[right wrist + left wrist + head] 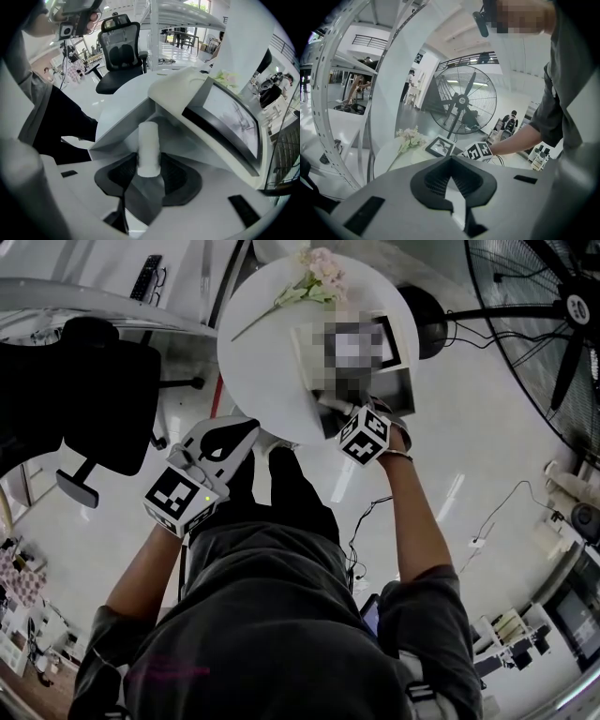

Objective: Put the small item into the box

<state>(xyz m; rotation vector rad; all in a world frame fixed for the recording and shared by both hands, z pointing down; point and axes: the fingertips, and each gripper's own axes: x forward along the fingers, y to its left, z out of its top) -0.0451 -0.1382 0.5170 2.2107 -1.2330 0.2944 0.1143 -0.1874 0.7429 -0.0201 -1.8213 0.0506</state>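
Round white bench, flowers lying at its far side. Open box on the bench beside the flowers, its lid raised, a dark-framed picture on the lid's inner face.

Right hand-held gripper: reached over the bench edge to the box mouth. Jaws spread. A small white cylinder stands between them, its long axis running along the jaws and its far end inside the box opening, between the grey walls. The pads sit close on either side of it, but no squeeze shows. Cannot tell whether the far end touches the box floor.

Left hand-held gripper: held back near the person's body, at the bench's near edge, well apart from the box. Jaws a little apart, nothing between them.

Surroundings: black office chair left of the bench, large floor fan to the right.
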